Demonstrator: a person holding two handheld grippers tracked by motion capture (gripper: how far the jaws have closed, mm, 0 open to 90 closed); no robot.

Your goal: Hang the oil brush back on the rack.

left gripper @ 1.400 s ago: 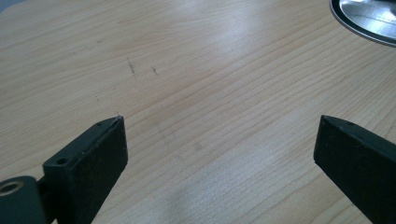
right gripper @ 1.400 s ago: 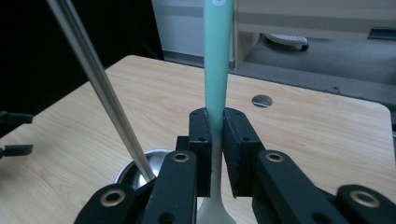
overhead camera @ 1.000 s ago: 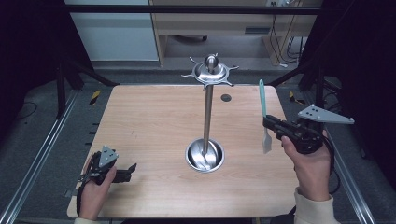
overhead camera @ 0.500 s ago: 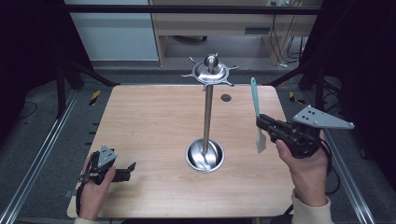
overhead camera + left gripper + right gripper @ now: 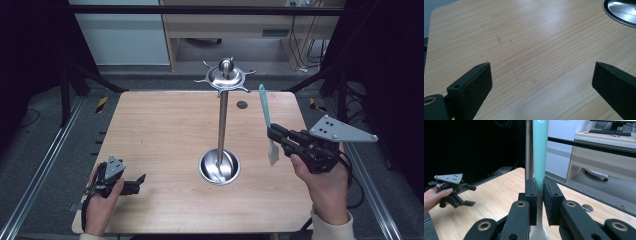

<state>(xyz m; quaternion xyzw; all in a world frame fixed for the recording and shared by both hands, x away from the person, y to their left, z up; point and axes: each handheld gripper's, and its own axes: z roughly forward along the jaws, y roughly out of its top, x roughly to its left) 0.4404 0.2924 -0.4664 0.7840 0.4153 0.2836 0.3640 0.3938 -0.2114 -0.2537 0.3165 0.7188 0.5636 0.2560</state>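
The steel stand (image 5: 222, 120) rises from its bowl base (image 5: 219, 166) at the table's (image 5: 160, 130) centre, its spoked top overhanging at 12 o'clock. Bare wood lies open from 7 to 11 o'clock.

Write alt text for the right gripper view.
The right gripper clamps a teal-handled spatula upright between its black jaws. Behind it rises a metal pole; at far left a hand holds the left gripper over the wooden table.

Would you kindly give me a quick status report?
Left hand-held gripper open, empty, low over table. Right hand-held gripper shut on spatula, upright. Rack pole stands left of it.
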